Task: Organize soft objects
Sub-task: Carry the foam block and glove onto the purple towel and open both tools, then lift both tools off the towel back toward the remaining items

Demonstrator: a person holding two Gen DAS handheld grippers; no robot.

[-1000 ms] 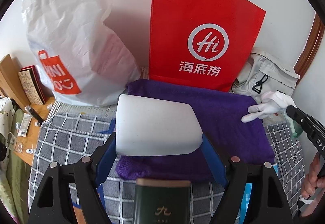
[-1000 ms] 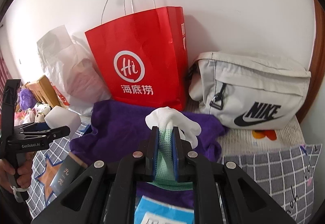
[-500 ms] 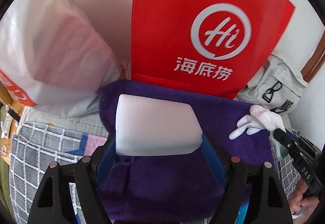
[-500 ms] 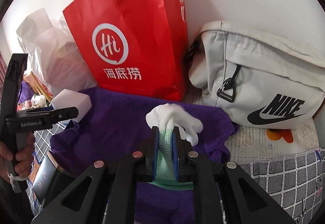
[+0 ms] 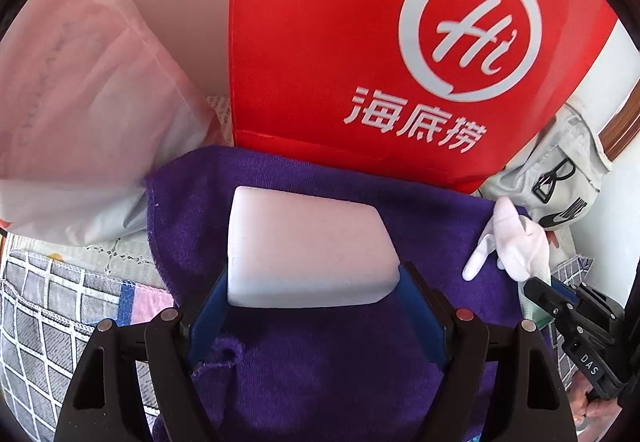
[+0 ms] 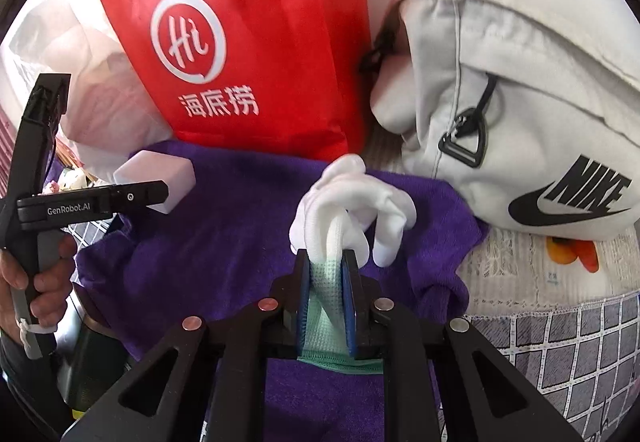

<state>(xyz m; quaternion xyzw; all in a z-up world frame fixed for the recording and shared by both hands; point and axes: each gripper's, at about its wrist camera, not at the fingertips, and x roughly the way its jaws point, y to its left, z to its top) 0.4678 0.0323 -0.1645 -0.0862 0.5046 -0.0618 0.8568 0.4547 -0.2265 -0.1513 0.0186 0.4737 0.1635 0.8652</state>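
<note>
A white foam block (image 5: 308, 242) sits between the blue pads of my left gripper (image 5: 314, 270), which is shut on it just above a purple towel (image 5: 320, 362). The same block (image 6: 160, 169) shows at the left of the right wrist view. My right gripper (image 6: 326, 256) holds a white glove with a green cuff (image 6: 348, 197) over the towel's (image 6: 224, 226) right part. Its jaws are opening slightly, and the cuff is still pinched between the pads. The glove (image 5: 516, 242) also appears at the right of the left wrist view.
A red paper bag (image 5: 360, 41) stands against the wall behind the towel. A white plastic bag (image 5: 80, 101) lies to its left and a grey Nike bag (image 6: 520, 101) to its right. A checked bedcover (image 5: 40, 322) lies underneath. A dark green box (image 6: 88, 354) sits at the lower left.
Both grippers have sunk and moved in toward the purple towel and the red bag, each still carrying its object. The glove's fingers now hang close over the towel.
</note>
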